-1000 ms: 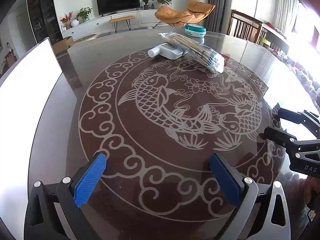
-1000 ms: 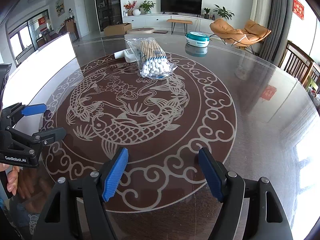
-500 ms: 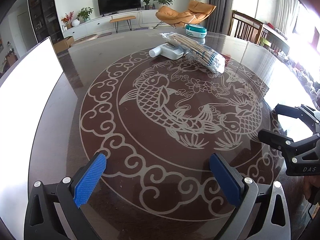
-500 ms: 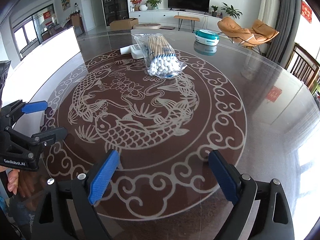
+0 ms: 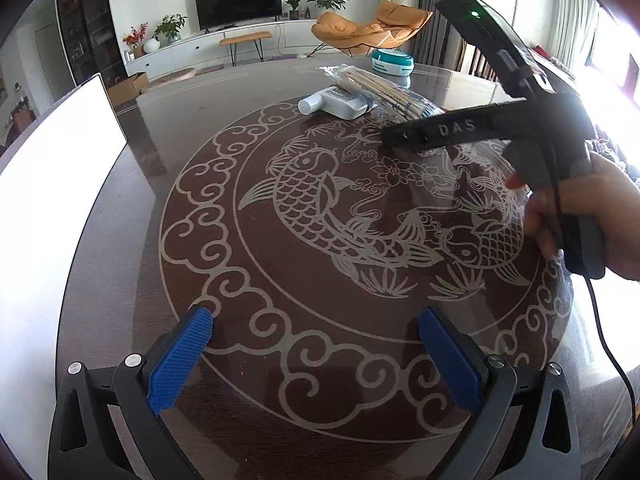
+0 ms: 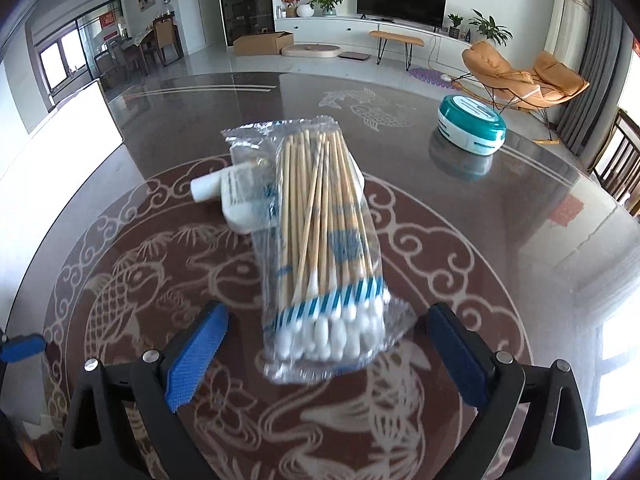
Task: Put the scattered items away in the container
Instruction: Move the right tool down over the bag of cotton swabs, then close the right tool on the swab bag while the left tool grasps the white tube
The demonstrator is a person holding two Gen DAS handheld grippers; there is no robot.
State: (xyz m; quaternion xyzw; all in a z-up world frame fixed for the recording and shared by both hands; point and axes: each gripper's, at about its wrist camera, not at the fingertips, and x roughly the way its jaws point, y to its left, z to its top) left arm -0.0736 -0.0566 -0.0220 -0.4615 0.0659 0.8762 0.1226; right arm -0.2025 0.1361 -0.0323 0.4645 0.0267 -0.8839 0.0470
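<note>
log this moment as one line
right hand-held gripper: open, jaws just widened, astride swab bag end, no contact | left hand-held gripper: open, empty

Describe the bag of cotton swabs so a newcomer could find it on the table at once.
Start at the fish medallion on the dark round table. At its far rim lies the bag of cotton swabs, a clear packet, partly over a white bottle. Only it shows long wooden sticks, white tips and blue stripes; the teal-lidded tub stands apart.

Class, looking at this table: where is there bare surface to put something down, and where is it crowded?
Free: the carp medallion ahead of the left hand-held gripper. Crowded: the far edge, where the swab bag overlaps the white bottle.
</note>
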